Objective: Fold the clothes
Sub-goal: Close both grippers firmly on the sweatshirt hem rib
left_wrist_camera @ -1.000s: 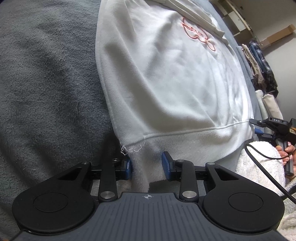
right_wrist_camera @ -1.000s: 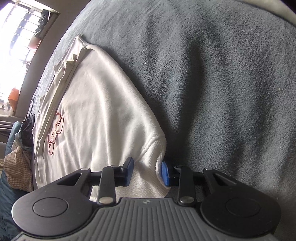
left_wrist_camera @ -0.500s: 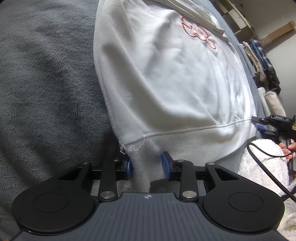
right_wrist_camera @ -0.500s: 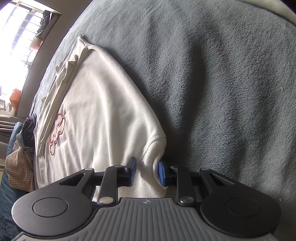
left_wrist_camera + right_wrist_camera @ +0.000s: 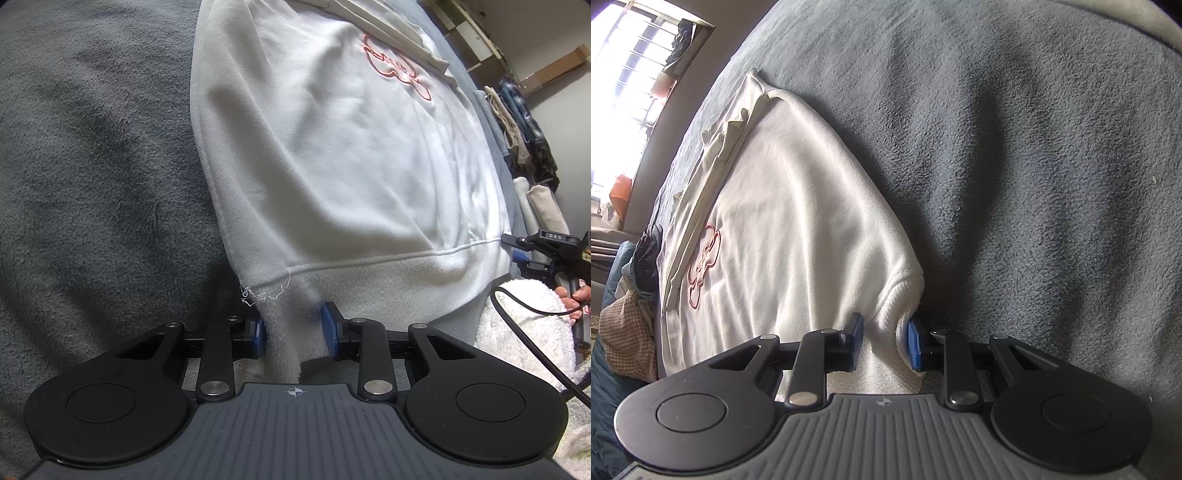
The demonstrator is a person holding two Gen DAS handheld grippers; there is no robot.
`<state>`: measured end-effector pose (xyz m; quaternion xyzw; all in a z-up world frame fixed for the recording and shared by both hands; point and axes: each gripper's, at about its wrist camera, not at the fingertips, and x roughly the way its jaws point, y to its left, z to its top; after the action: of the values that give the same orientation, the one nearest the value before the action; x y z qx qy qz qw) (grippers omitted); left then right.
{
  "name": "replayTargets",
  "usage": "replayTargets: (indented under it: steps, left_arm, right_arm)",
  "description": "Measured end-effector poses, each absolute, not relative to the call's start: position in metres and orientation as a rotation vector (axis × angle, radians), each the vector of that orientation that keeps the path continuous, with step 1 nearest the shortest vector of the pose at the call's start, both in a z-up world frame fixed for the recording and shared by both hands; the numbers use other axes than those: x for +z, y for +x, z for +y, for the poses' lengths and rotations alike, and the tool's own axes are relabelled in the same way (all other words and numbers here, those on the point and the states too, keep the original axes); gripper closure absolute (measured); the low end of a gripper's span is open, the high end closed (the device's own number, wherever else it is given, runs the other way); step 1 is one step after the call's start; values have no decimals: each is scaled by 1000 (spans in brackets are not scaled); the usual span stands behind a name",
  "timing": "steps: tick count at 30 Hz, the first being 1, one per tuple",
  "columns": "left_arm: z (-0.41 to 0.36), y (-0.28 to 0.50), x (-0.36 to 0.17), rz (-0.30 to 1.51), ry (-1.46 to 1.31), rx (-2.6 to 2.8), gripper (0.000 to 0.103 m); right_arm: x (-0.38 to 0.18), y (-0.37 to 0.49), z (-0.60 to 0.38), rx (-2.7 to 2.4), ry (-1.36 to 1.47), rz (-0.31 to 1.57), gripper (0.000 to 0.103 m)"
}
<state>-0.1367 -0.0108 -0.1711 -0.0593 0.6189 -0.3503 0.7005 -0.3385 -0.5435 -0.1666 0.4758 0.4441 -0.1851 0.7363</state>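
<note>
Sweatshirt: white sweatshirt lies spread on a grey fleece blanket, red outline print on its chest.
Left gripper: left gripper clamps the ribbed hem at one bottom corner, beside loose threads.
Right gripper: right gripper pinches the opposite hem corner.
Left view only: the other tool, a hand, a black cable, a shelf.
Right view only: bright barred window, checked cloth past the blanket's edge.
</note>
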Motion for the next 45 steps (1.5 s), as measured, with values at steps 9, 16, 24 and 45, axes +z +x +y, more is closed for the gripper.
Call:
replayTargets:
  steps: [9, 16, 24, 45]
  left_arm:
    - [-11, -136, -172, 1377, -134, -781, 73]
    - [-11, -137, -172, 1375, -135, -783, 73]
    - [-9, -137, -172, 1371, -140, -785, 73]
    - [-9, -137, -171, 1377, -128, -802, 70]
  right_arm:
    - [-167, -338, -545, -407, 1045, 975, 76]
    - [-166, -338, -546, -408, 1044, 975, 76]
    - [-166, -338, -546, -409, 1043, 976, 76]
    - [-166, -340, -545, -412, 1047, 975, 76]
